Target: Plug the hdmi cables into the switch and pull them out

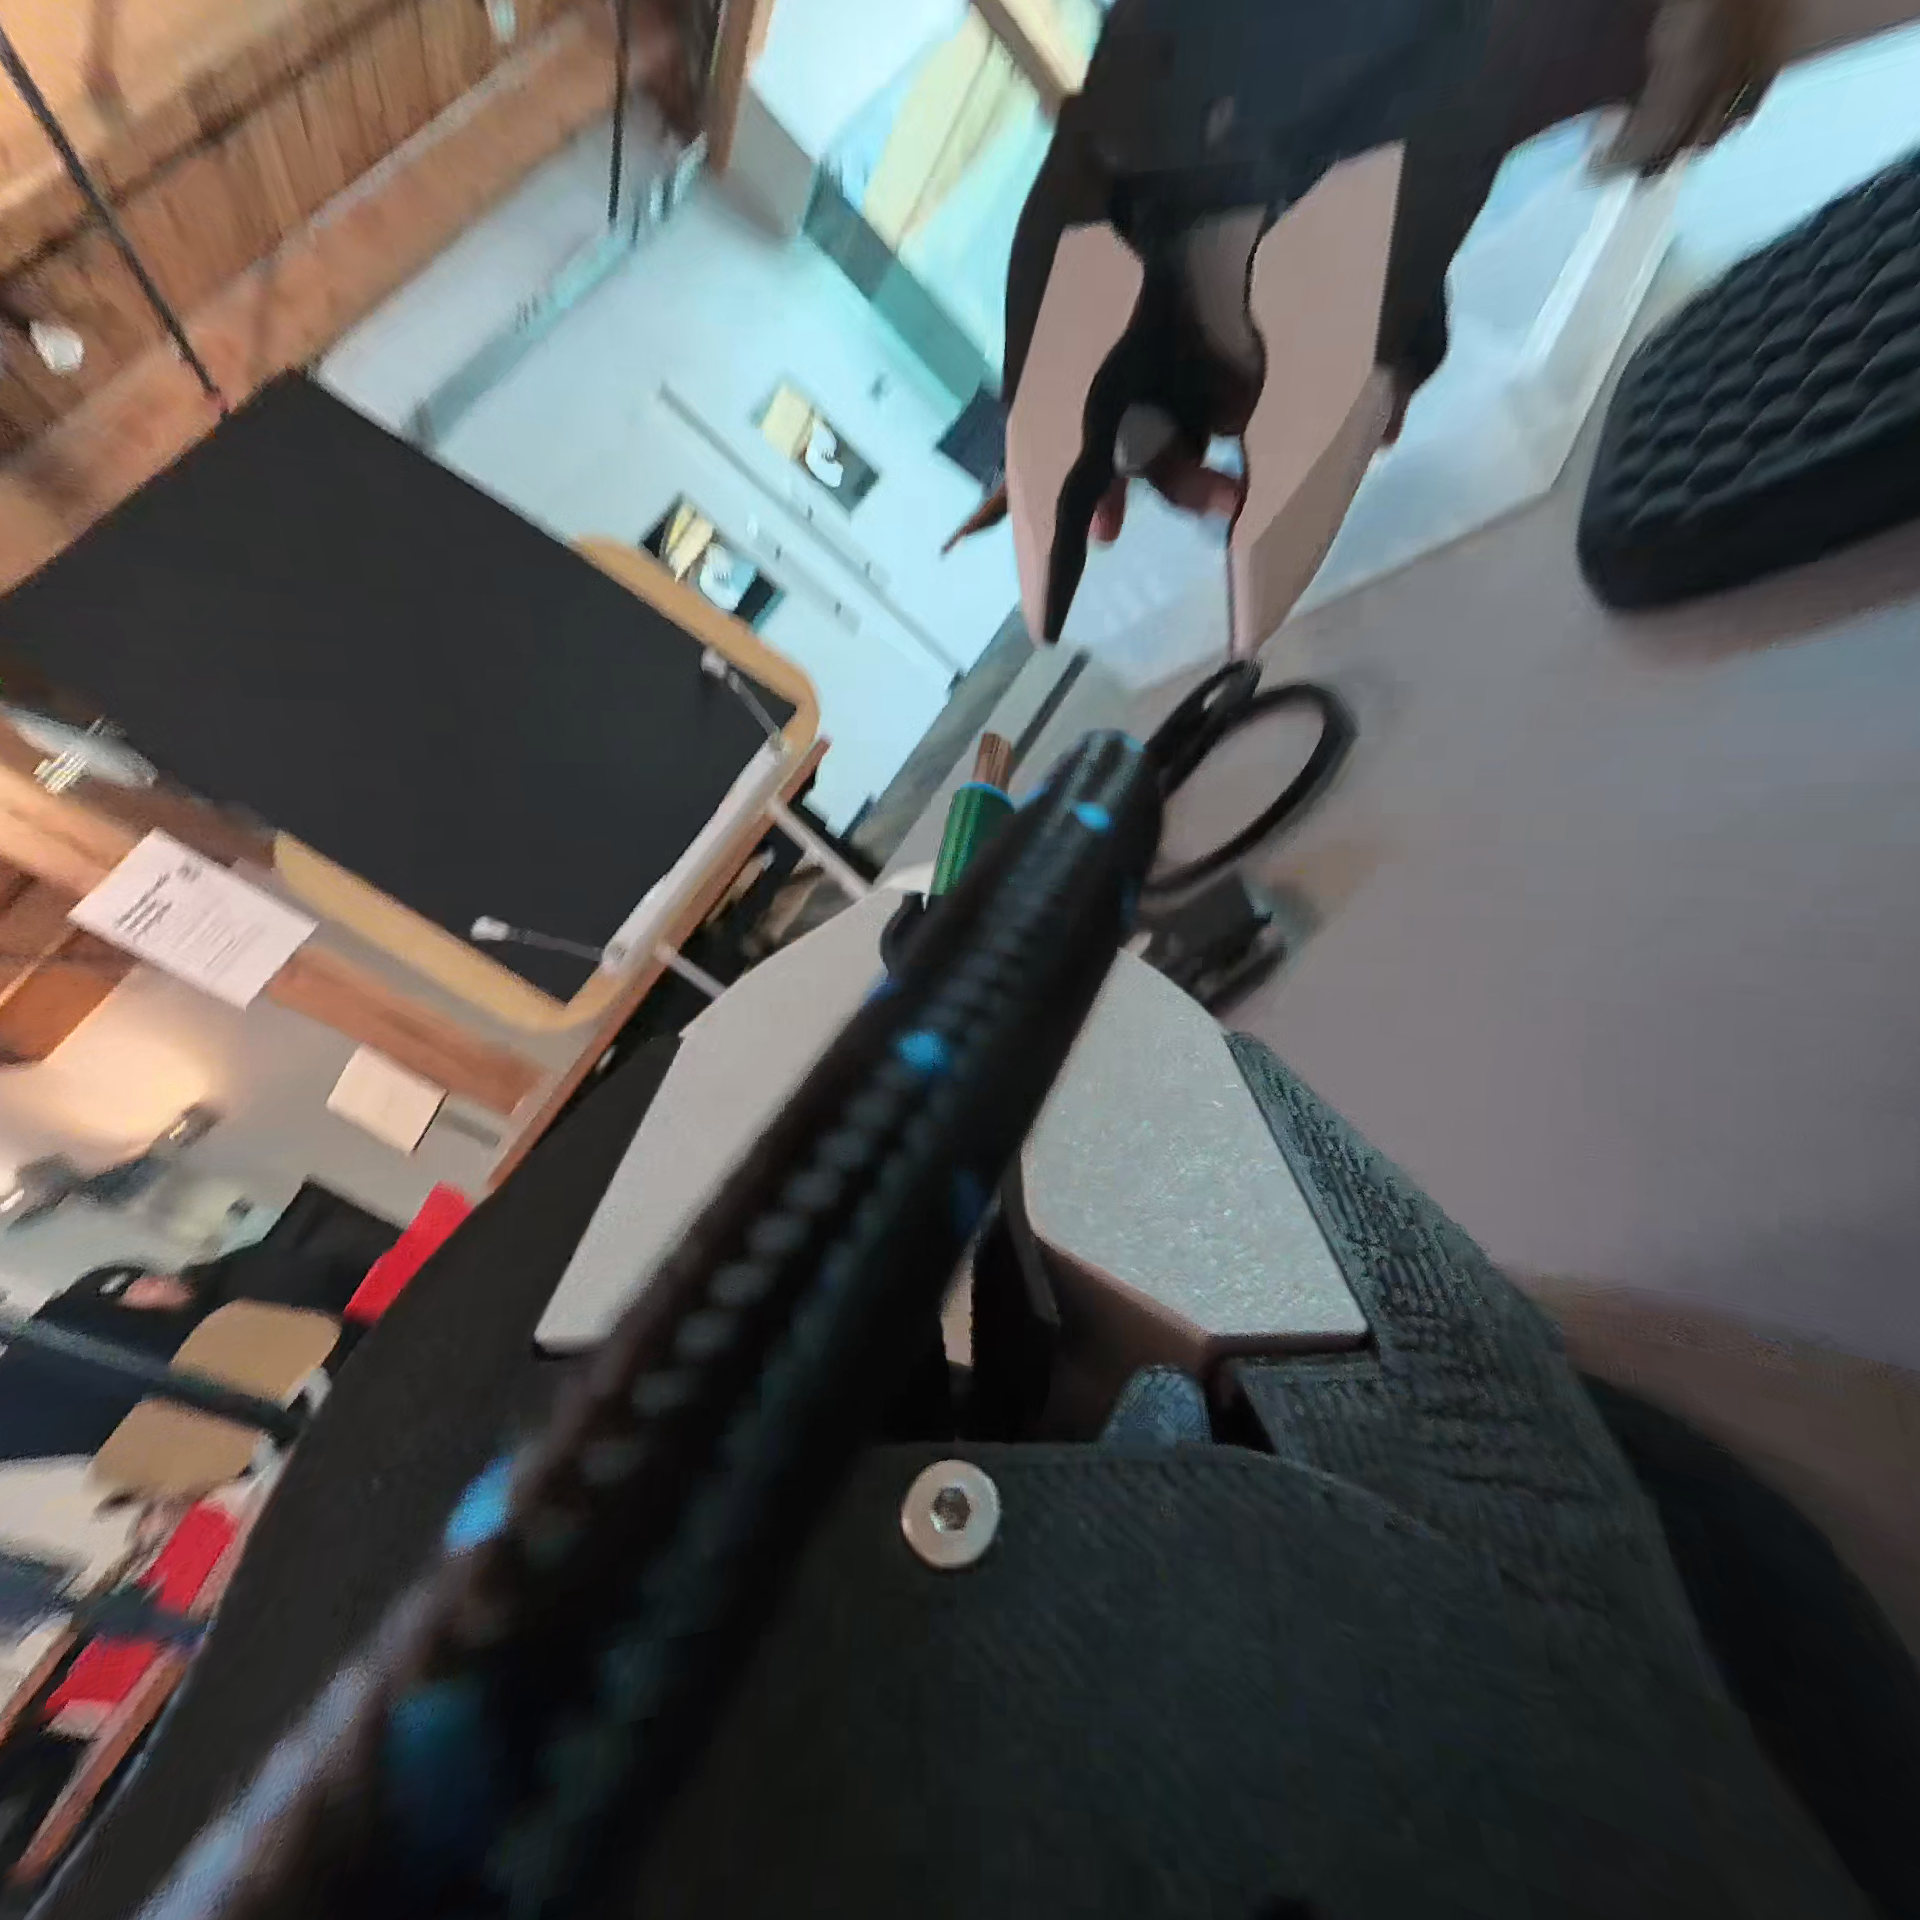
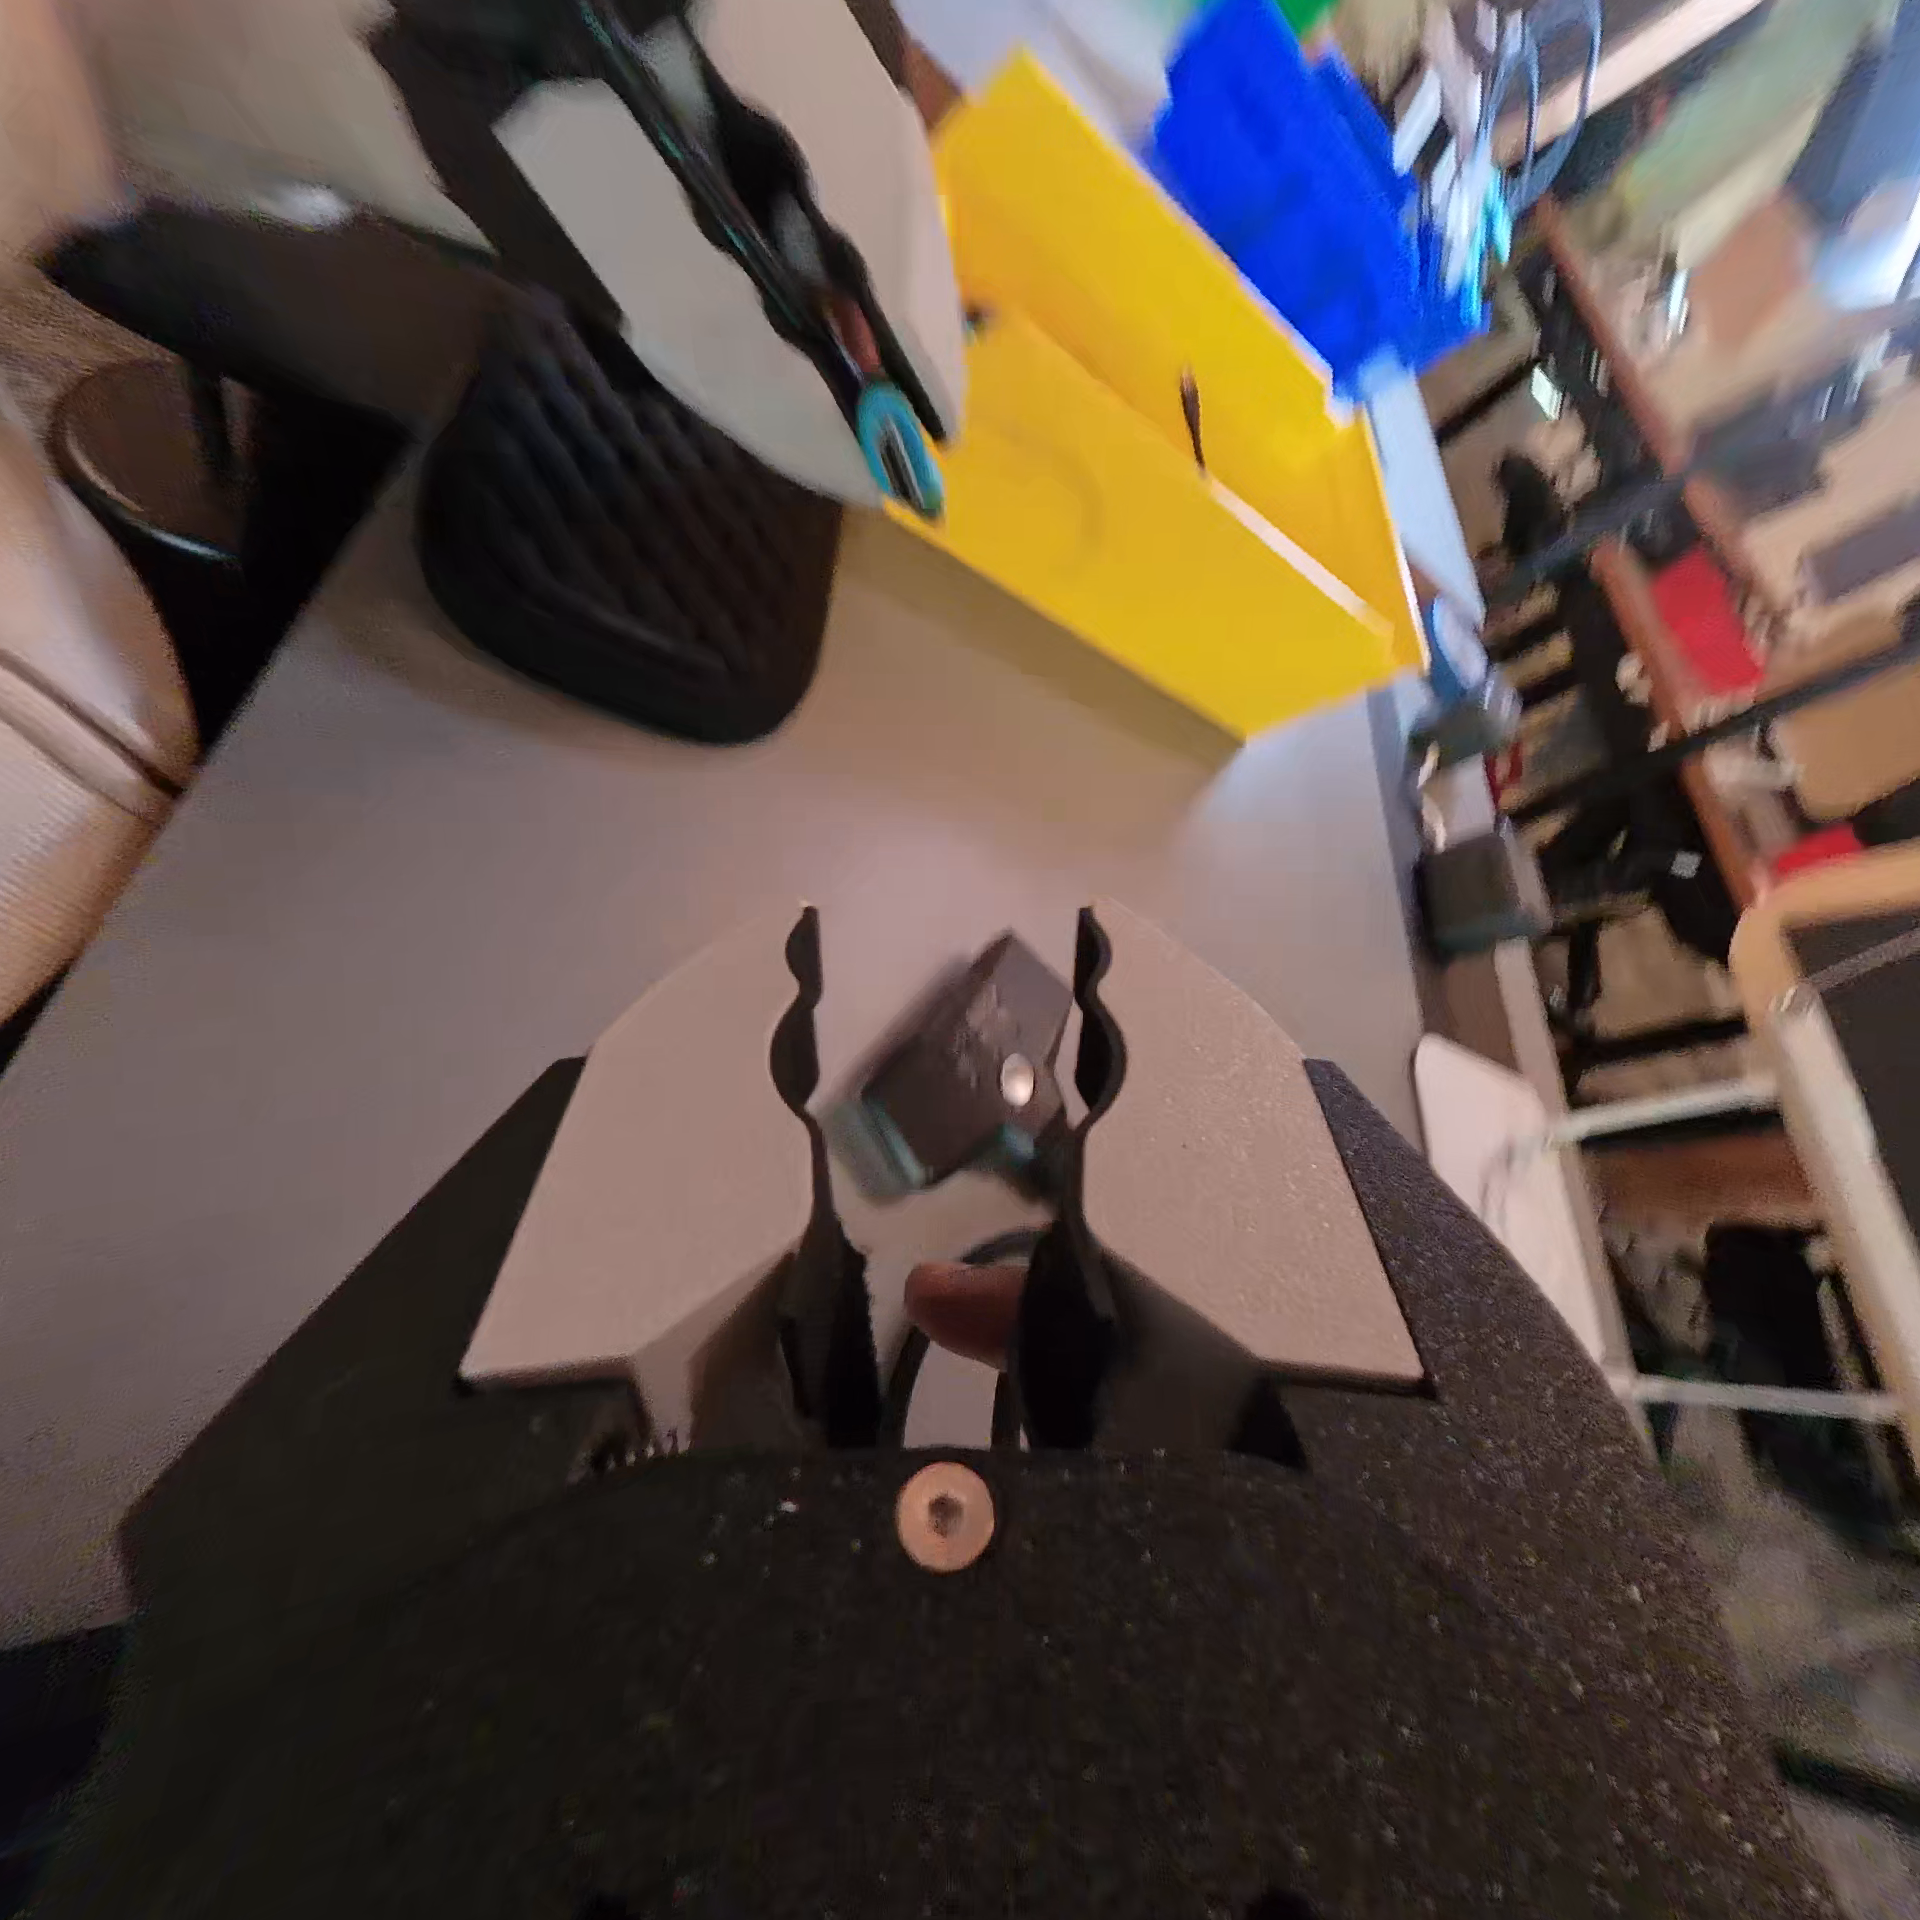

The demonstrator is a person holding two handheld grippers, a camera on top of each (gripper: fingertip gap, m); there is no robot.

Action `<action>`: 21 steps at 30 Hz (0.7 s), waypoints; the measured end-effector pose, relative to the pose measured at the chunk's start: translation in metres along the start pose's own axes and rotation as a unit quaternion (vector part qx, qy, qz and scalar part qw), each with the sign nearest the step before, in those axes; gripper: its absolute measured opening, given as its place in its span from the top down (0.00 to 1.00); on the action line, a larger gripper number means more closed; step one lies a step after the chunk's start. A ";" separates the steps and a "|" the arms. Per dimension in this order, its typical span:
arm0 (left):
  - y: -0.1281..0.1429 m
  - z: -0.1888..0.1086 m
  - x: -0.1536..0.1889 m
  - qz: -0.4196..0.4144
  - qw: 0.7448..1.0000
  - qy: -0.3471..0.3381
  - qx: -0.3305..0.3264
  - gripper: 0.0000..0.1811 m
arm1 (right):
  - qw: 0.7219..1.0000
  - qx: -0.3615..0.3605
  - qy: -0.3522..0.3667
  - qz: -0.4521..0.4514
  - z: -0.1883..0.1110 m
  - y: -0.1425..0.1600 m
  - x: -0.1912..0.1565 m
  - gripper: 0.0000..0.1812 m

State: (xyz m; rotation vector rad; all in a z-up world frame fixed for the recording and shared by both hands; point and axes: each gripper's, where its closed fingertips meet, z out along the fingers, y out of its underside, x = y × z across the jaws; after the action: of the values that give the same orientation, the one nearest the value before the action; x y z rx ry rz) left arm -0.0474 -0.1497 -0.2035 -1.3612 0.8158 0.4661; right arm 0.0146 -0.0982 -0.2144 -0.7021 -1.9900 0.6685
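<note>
My left gripper (image 1: 997, 914) is shut on a black HDMI cable with blue marks (image 1: 935, 1049). The cable runs out between the fingers and its plug end (image 1: 1101, 764) points forward. In the right wrist view this gripper (image 2: 894, 436) hangs at the upper left with the blue-rimmed plug (image 2: 899, 457) at its tip. My right gripper (image 2: 945, 925) is open. The small dark switch (image 2: 956, 1060) shows between its fingers, lying on the white table (image 2: 520, 883); I cannot tell whether it touches them. From the left wrist view the right gripper (image 1: 1143, 634) hovers open above a coiled black cable (image 1: 1257, 790).
A black textured pad (image 2: 623, 582) lies on the table, also in the left wrist view (image 1: 1766, 395). Yellow (image 2: 1143, 499) and blue (image 2: 1278, 156) bins stand behind it. A green wire with a copper end (image 1: 971, 821) sticks up beside the plug. Shelves and chairs lie beyond the table edge.
</note>
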 end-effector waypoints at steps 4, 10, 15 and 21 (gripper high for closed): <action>0.030 -0.002 0.004 0.023 0.995 -0.022 -0.094 0.93 | 0.996 -0.038 -0.044 0.074 0.009 0.030 -0.001 0.62; 0.039 0.008 0.015 0.017 0.994 -0.018 -0.102 0.92 | 0.979 -0.125 -0.163 0.008 0.032 0.048 0.006 0.56; 0.044 0.009 0.017 -0.012 0.995 -0.023 -0.096 0.93 | 0.911 -0.281 -0.266 -0.142 0.054 0.091 0.034 0.66; 0.047 0.006 0.015 -0.031 0.995 -0.028 -0.086 0.93 | 0.860 -0.311 -0.355 -0.195 0.081 0.145 0.030 0.64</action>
State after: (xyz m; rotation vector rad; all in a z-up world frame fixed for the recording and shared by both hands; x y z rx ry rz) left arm -0.0699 -0.1381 -0.2462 -1.5204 0.6980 0.5332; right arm -0.0378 0.0089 -0.3338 -0.3946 -2.9886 -0.0117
